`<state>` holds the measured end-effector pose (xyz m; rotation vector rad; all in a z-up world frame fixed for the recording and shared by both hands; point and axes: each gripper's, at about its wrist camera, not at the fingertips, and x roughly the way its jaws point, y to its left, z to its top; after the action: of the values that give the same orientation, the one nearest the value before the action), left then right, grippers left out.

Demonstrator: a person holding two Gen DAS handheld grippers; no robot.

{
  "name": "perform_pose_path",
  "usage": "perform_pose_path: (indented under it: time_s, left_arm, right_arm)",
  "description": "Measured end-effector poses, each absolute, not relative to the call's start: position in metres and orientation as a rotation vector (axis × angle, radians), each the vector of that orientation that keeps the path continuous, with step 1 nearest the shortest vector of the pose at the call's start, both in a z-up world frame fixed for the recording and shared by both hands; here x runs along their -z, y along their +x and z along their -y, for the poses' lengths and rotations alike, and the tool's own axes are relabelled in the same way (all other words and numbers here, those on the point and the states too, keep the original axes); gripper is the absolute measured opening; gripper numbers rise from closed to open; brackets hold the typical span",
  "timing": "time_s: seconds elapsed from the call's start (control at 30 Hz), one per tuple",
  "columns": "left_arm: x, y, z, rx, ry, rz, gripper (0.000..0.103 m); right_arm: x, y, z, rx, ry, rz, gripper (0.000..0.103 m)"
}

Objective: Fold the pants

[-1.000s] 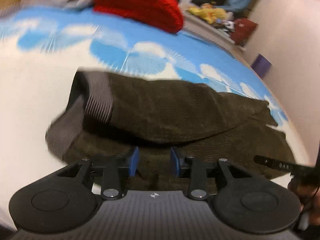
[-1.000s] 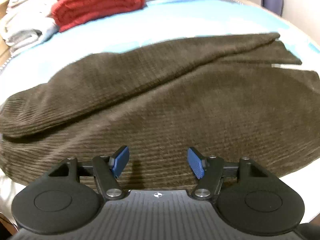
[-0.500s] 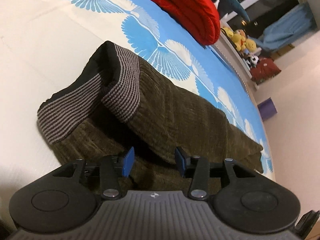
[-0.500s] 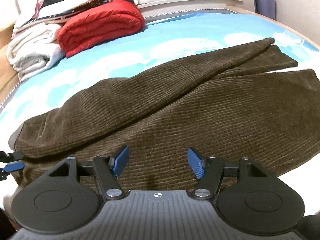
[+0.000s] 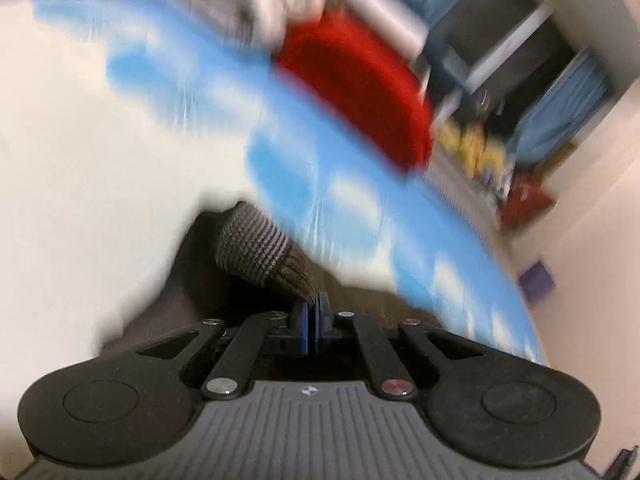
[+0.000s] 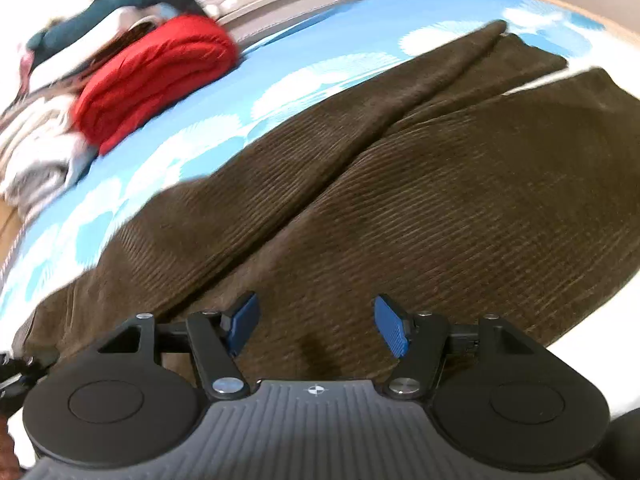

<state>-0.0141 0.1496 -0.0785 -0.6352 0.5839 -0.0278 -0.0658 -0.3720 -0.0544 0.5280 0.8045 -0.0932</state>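
While the left gripper (image 5: 311, 322) pinches the brown pants (image 6: 420, 200) at their ribbed cuff (image 5: 256, 246), the right gripper (image 6: 316, 326) hovers, fingers wide, over the legs on the bed (image 6: 340, 32).

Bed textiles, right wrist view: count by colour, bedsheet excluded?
Brown: 1, the pants
Red: 1, the folded blanket
White/grey: 1, the folded pile, blurred, so piece count unclear
Teal: 1, the plush toy
Total: 4
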Motion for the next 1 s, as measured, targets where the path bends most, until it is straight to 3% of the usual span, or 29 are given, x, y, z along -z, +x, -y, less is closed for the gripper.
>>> perform_pose_path:
  time_s: [0.13, 0.33, 0.6, 1.0]
  left_arm:
    - [0.107, 0.001, -0.146, 0.01, -0.59, -0.768, 0.003]
    - [0.109, 0.004, -0.149, 0.036, -0.618, -0.759, 0.006]
    - [0.112, 0.009, -0.151, 0.036, -0.664, -0.763, 0.018]
    - [0.116, 0.01, -0.148, 0.028, -0.64, -0.761, 0.019]
  right_arm:
    - [0.048, -0.051, 0.41, 0.143, 0.633, -0.704, 0.057]
    - [0.056, 0.006, 0.483, 0.276, 0.806, -0.62, 0.057]
    - [0.096, 0.066, 0.539, 0.327, 1.037, -0.631, 0.057]
    - [0.109, 0.117, 0.555, 0.314, 0.93, -0.64, 0.053]
